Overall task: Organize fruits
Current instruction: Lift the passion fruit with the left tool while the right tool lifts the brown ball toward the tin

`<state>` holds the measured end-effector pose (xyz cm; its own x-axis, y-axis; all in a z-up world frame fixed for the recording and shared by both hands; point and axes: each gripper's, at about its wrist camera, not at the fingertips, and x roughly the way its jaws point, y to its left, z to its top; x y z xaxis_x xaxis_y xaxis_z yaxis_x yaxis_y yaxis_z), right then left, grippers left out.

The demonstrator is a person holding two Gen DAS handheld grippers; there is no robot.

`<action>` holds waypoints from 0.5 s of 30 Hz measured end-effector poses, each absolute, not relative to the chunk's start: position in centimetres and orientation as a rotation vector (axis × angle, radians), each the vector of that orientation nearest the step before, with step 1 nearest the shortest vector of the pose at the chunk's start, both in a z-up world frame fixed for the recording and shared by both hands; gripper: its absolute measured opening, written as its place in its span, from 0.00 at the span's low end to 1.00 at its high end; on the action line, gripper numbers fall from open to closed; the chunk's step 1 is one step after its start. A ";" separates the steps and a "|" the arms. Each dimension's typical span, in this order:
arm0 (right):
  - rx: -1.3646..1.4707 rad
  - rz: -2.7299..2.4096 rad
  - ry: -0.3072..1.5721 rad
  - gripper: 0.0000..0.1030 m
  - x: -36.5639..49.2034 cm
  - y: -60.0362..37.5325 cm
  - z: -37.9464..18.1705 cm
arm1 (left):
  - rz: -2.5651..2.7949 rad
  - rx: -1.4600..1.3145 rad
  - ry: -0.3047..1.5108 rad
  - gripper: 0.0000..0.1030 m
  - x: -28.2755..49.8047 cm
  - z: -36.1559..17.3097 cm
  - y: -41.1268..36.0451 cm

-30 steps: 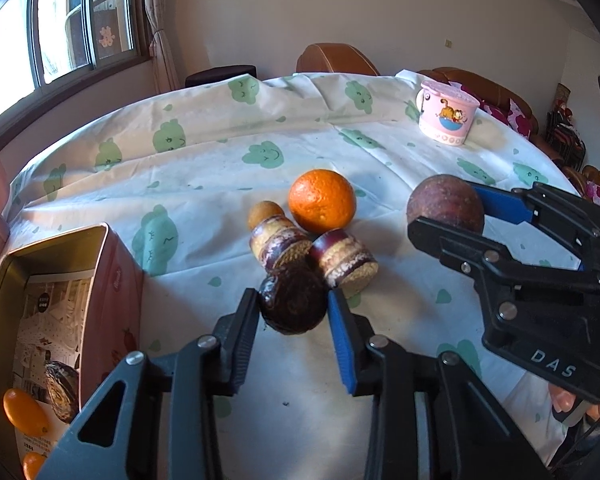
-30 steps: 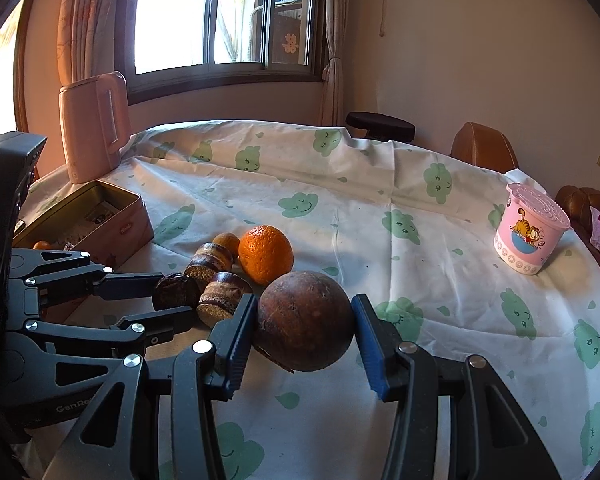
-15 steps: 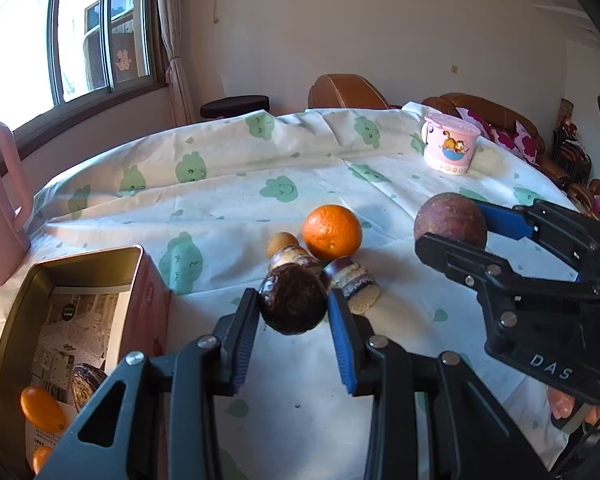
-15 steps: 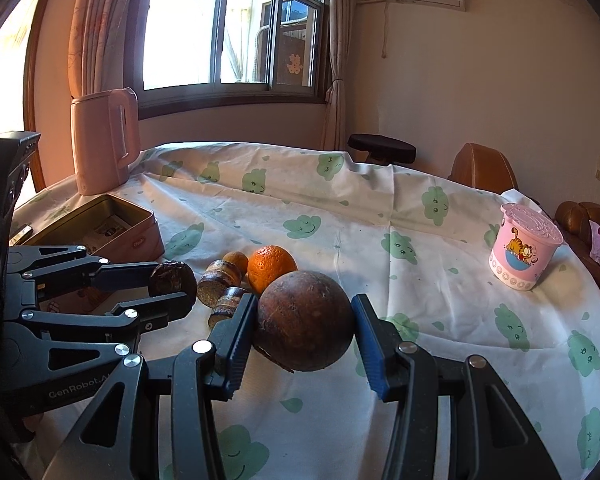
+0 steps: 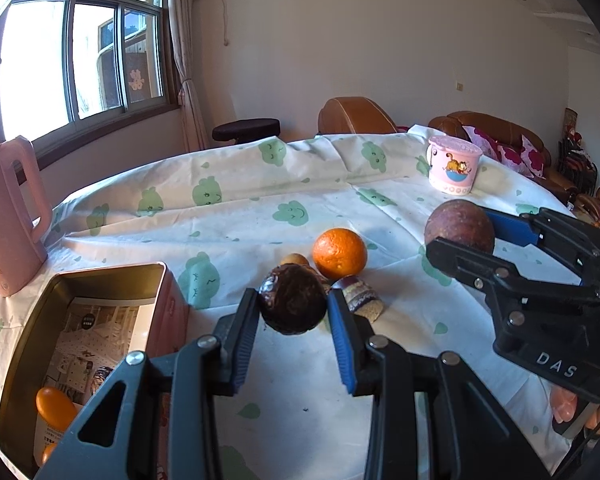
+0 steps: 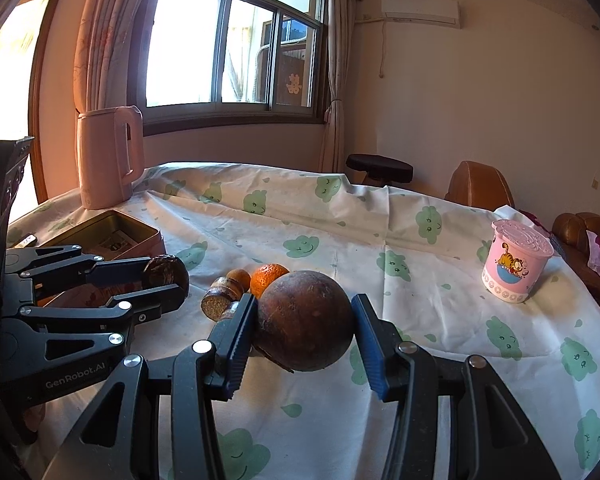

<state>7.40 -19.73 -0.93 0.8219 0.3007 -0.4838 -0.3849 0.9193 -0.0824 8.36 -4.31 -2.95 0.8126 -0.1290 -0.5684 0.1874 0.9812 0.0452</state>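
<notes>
My left gripper point(image 5: 293, 312) is shut on a small dark brown fruit point(image 5: 292, 298), held above the tablecloth. My right gripper point(image 6: 304, 320) is shut on a larger round brown fruit point(image 6: 304, 320), also lifted; it shows in the left wrist view as a ball point(image 5: 459, 226) at the right. On the cloth lie an orange point(image 5: 339, 253), a small tan fruit point(image 5: 294, 259) and two striped brown rolls point(image 5: 360, 298). An open tin box point(image 5: 100, 280) at the left holds small orange fruits point(image 5: 54, 402) on paper.
A pink kettle point(image 5: 4, 216) stands at the left edge behind the tin. A pink cartoon cup point(image 5: 454, 170) sits at the far right of the table point(image 5: 240, 208). Brown chairs and a stool stand beyond the table.
Both grippers have tilted upward with their fruits, so more wall and window show. The left gripper has risen and drawn back a little from the orange; the tin shows more fully.
</notes>
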 end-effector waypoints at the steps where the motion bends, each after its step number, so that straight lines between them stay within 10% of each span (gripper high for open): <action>1: -0.178 0.367 0.480 0.49 7.4 -19.8 -0.9 | -0.168 0.102 0.595 0.36 8.3 -2.9 -4.3; 15: -0.161 0.364 0.431 0.49 6.6 -20.3 -0.5 | -0.144 0.084 0.513 0.36 6.9 -2.1 -3.8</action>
<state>6.57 -20.28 -0.50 0.8456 0.3093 -0.4351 -0.3768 0.9231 -0.0762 6.89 -3.81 -2.05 0.8613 -0.1159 -0.4946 0.1578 0.9865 0.0438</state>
